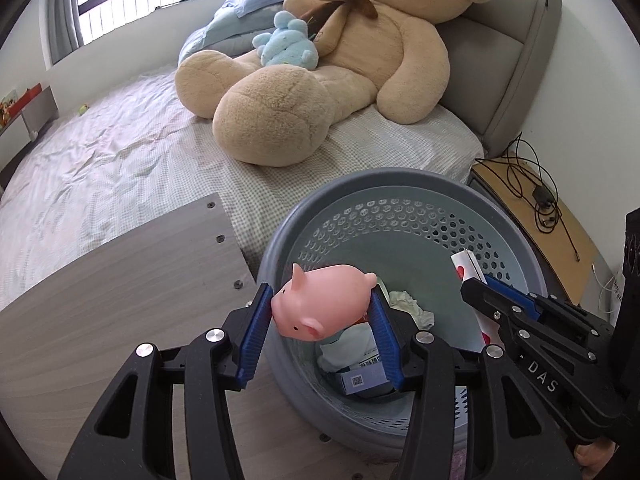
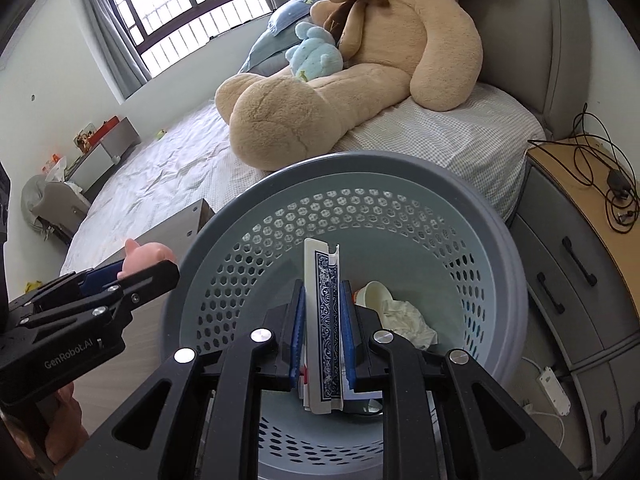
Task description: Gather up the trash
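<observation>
A big teddy bear (image 1: 340,60) (blue plush (image 1: 286,42) on its lap) sits on the bed (image 1: 100,160).

my left claw (image 1: 322,332) is black with blue ribbed pads, and the toy pig (image 1: 320,304) in it is pink. my right claw (image 2: 322,332) pinches a white card box (image 2: 325,320) with navy scrollwork. the basket (image 2: 500,264) is grey-blue with honeycomb holes. the teddy bear (image 1: 320,92) is tan; the bedsheet (image 1: 120,168) is pale check.
</observation>
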`<state>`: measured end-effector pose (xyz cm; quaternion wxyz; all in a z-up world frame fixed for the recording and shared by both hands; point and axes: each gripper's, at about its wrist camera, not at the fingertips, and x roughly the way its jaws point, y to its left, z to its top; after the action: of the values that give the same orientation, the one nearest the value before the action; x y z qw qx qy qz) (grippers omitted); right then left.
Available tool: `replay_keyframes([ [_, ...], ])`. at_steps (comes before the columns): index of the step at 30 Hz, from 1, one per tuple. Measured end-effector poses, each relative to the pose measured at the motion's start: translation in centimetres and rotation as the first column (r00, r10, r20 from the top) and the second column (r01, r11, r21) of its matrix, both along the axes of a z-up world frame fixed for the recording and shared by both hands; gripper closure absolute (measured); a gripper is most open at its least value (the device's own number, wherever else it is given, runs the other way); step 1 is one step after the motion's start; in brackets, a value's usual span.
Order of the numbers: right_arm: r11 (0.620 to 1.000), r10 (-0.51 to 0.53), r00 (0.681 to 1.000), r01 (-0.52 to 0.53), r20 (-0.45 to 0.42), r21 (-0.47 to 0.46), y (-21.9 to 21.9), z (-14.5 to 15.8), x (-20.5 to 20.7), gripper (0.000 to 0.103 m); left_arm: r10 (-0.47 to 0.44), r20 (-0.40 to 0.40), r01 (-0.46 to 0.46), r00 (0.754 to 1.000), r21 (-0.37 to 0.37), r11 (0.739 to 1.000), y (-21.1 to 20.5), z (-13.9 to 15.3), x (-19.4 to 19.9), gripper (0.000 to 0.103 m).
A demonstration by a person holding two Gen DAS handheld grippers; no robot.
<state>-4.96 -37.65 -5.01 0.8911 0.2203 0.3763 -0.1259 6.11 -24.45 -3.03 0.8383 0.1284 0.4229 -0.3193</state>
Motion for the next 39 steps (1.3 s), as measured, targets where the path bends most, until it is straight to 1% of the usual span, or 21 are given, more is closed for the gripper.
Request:
replay_keyframes([
  [2,1.0,-0.014,1.0,0.014,0.009,0.004,-0.3,0.0,-0.4,0.076,0.003,0.001,-0.003,1.0,0.003,1.0,-0.2,-0.1,-0.3,0.037],
  [3,1.0,-0.021,1.0,0.021,0.014,0.005,-0.5,0.0,-0.6,0.075,0.007,0.002,-0.007,1.0,0.003,1.0,-0.2,-0.1,-0.4,0.035],
  [6,0.999,-0.033,0.999,0.033,0.016,0.008,-0.9,0.0,-1.0,0.071,0.014,0.0,-0.014,1.0,0.011,1.0,-0.4,-0.1,-0.5,0.035],
  [8,0.999,-0.037,0.999,0.037,0.018,0.015,-1.2,-0.1,-1.3,0.067,0.019,-0.004,-0.019,1.0,0.016,1.0,-0.4,-0.2,-0.5,0.035],
  [10,0.999,-0.038,0.999,0.038,0.018,0.017,-1.2,-0.1,-1.5,0.065,0.022,-0.004,-0.022,1.0,0.018,1.0,-0.4,-0.2,-0.6,0.034],
  [12,0.999,-0.039,0.999,0.038,0.017,0.018,-1.2,-0.2,-1.6,0.065,0.024,-0.001,-0.024,1.0,0.021,0.999,-0.4,-0.2,-0.8,0.032],
  [14,0.999,-0.044,0.999,0.044,0.019,0.017,-1.1,-0.2,-1.7,0.06,0.025,0.006,-0.025,1.0,0.022,0.999,-0.5,0.0,-0.9,0.029],
  [16,0.999,-0.051,0.998,0.051,0.025,0.018,-1.1,-0.1,-1.8,0.056,0.027,0.01,-0.027,1.0,0.023,0.999,-0.5,0.1,-1.0,0.028],
  [19,0.998,-0.052,0.998,0.051,0.029,0.021,-1.1,-0.1,-1.8,0.055,0.039,0.015,-0.039,0.999,0.026,0.999,-0.3,0.1,-1.1,0.024],
  [21,0.999,-0.052,0.998,0.052,0.029,0.013,-0.9,0.0,-1.8,0.053,0.046,0.016,-0.047,0.999,0.025,0.999,-0.2,0.1,-1.0,0.024],
  [24,0.998,-0.058,0.998,0.057,0.032,0.008,-0.9,0.1,-1.9,0.049,0.057,0.02,-0.057,0.998,0.025,0.998,0.1,0.2,-0.9,0.022],
  [26,0.998,-0.061,0.998,0.061,0.034,0.007,-0.8,0.2,-1.9,0.042,0.064,0.026,-0.065,0.998,0.023,0.998,0.2,0.3,-0.9,0.018],
  [32,0.998,-0.063,0.997,0.063,0.035,0.002,-0.7,0.3,-2.0,0.039,0.078,0.04,-0.079,0.996,0.021,0.997,0.6,0.6,-0.8,0.012],
  [39,0.998,-0.062,0.998,0.062,0.032,0.005,-0.6,0.3,-2.0,0.038,0.091,0.032,-0.092,0.995,0.026,0.995,0.9,0.5,-0.7,0.009],
])
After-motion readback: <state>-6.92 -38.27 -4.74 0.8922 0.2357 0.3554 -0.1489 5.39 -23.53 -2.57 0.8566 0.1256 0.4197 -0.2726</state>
